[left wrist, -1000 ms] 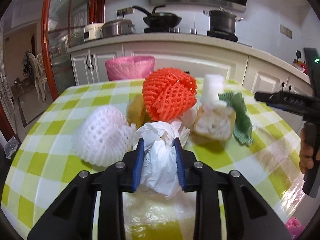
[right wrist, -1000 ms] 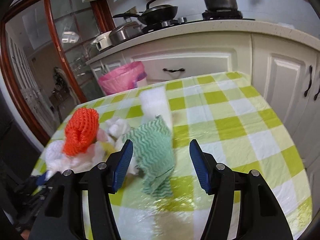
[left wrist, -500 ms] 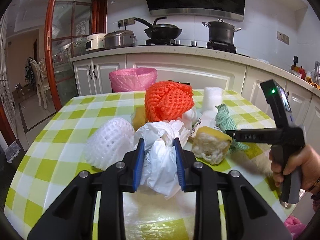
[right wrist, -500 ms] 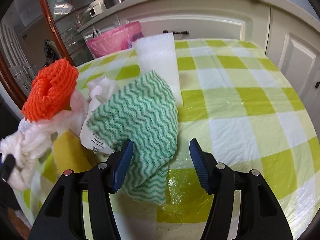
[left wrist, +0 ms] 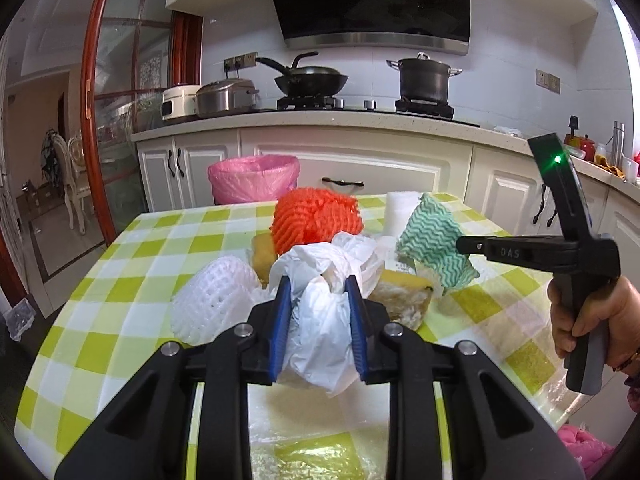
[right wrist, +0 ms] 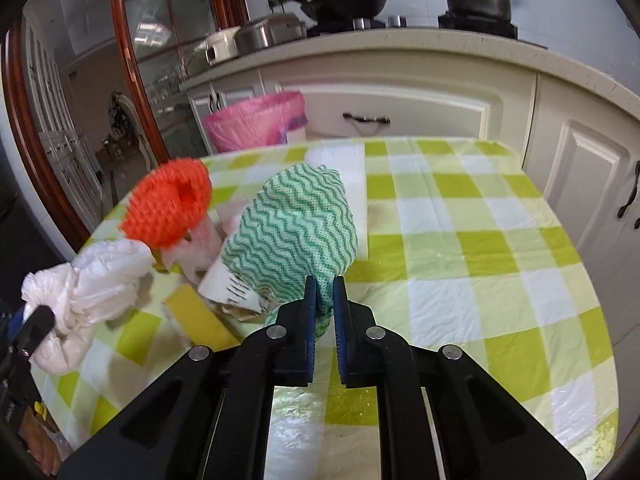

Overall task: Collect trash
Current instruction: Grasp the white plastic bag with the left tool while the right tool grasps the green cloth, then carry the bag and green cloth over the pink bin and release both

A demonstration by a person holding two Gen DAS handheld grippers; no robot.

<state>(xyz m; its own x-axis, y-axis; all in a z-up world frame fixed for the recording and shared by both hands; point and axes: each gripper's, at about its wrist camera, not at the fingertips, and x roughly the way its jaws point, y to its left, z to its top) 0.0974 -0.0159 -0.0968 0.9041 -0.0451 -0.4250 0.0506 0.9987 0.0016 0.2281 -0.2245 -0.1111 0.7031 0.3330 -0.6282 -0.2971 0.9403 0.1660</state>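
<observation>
Two grips, one on each side of the trash pile. Nearest in the left wrist view: left gripper (left wrist: 318,320), jaws nearly together, blue pads pinching a crumpled white bag (left wrist: 320,312) by its gathered middle, the bulk bulging above and below the pads. Held off the table, apparently so it can be carried clear without dragging the rest.

Just right of the pile, seen from the right wrist: right gripper (right wrist: 324,300), jaws drawn almost fully together on the lower edge of the green cloth (right wrist: 292,236). Only a thin fold between the pads, the rest ballooning upward; probably gripped at the hem because that was the edge nearest the approach. A hand (left wrist: 584,320) wraps the handle of that gripper at the pile's right.

Left in the pile on the checked table (right wrist: 480,248): a white foam net (left wrist: 212,304) at its left edge, a yellow sponge (left wrist: 404,300) at its near right, an orange foam net (left wrist: 316,216) on top toward the back, a white foam sheet (right wrist: 352,168) flat just behind the cloth. Not yet collected.

Beyond the pile, past the table's far edge: a bin (left wrist: 254,178) lined with a pink bag, mouth open, standing before the cabinets. Likely destination for both loads; each calls for a lift over the pile and a reach past the far edge.
</observation>
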